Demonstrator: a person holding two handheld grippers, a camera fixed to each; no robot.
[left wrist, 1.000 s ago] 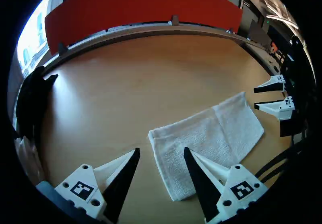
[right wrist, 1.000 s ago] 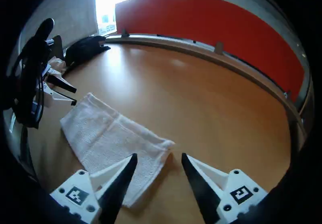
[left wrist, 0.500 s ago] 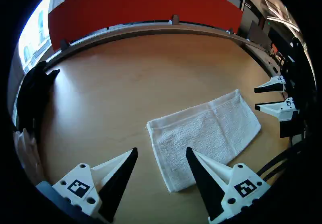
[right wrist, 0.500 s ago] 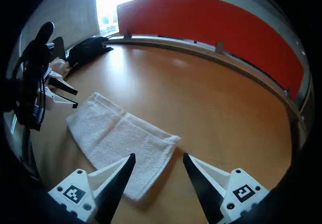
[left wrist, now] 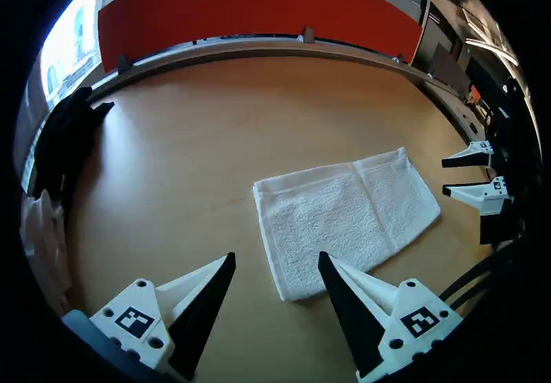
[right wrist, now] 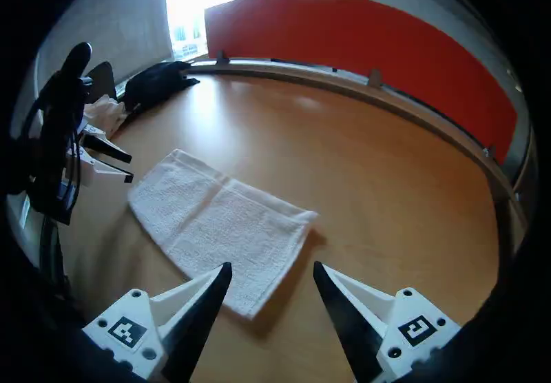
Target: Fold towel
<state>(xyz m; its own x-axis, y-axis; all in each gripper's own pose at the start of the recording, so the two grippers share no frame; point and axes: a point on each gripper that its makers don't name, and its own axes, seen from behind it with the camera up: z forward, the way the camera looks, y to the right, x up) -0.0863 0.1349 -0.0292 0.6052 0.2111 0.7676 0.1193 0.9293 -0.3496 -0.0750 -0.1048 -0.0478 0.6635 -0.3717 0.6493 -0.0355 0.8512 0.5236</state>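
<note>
One towel (left wrist: 344, 221) before left hand-held gripper (left wrist: 276, 256)

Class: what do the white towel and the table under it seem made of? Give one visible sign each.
Towel: probably cotton terry, matte; nubby looped pile, soft hemmed edges. Table: wood or wood-look laminate, smooth, slightly glossy; faint grain and window glare, real wood or not is unclear.

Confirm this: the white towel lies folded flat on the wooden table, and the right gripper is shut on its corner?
Not quite. The towel lies folded flat on the table, but the right gripper is open, fingers apart and gripping nothing, as the right gripper view shows.
</note>
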